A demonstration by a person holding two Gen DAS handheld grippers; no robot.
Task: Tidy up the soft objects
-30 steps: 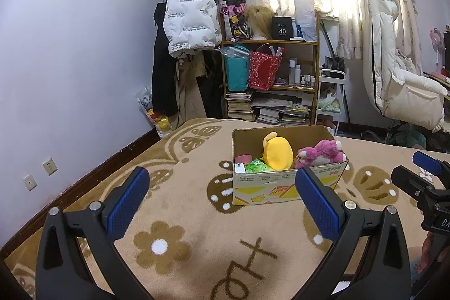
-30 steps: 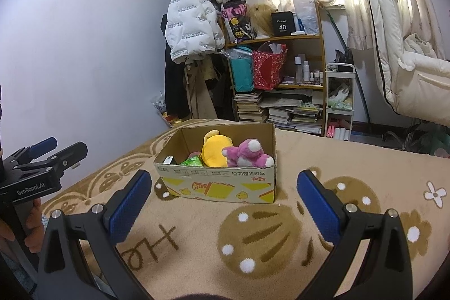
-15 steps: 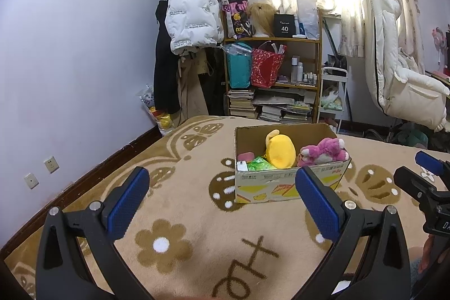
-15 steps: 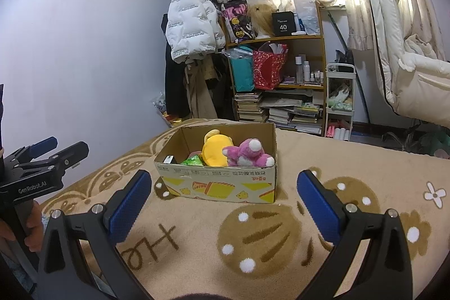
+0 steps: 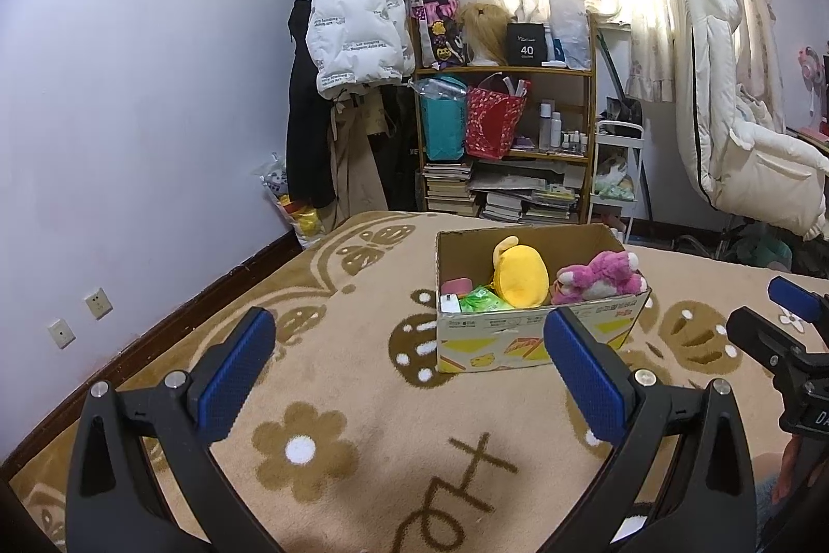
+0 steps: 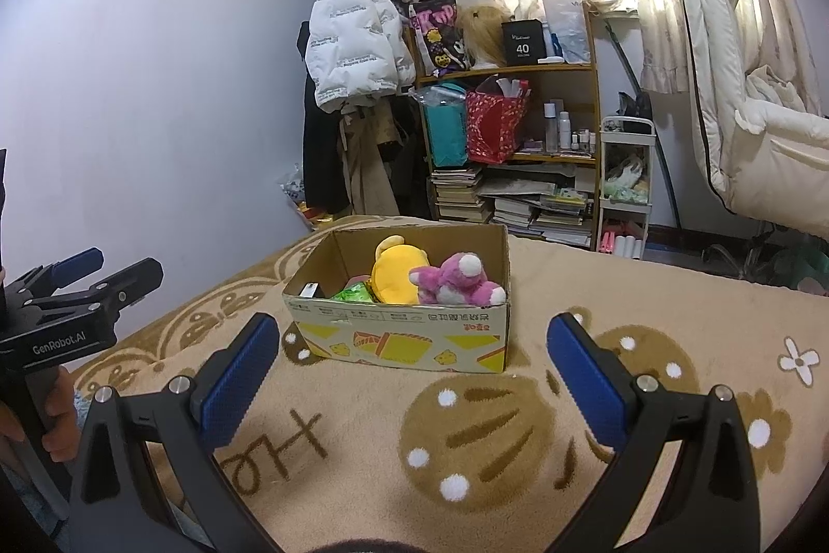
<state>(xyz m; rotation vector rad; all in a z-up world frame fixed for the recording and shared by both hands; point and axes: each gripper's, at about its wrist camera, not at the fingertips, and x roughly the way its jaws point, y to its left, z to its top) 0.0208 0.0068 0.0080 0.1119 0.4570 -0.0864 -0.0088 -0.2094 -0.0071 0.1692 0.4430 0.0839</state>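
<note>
An open cardboard box (image 5: 539, 343) (image 6: 414, 335) stands on the beige patterned blanket. Inside it lie a yellow plush (image 5: 519, 278) (image 6: 396, 273), a pink plush bear (image 5: 596, 281) (image 6: 458, 283), a green soft item (image 5: 482, 299) (image 6: 355, 294) and a small pink object (image 5: 456, 286). My left gripper (image 5: 409, 371) is open and empty, well short of the box. My right gripper (image 6: 414, 374) is open too, with nothing between its blue pads, also in front of the box. Each gripper shows at the other view's edge.
The blanket (image 5: 337, 423) spreads around the box. Behind stand a wooden shelf (image 5: 508, 149) with bags and books, a white jacket (image 5: 357, 29) on a rack, a white trolley (image 5: 616, 174) and a pale reclining chair (image 5: 741, 149). A hand (image 6: 52, 423) holds the left gripper's handle.
The left wrist view has drifted slightly, so the box sits a little further right and lower in it. The right view hardly changed. Both grippers stay open.
</note>
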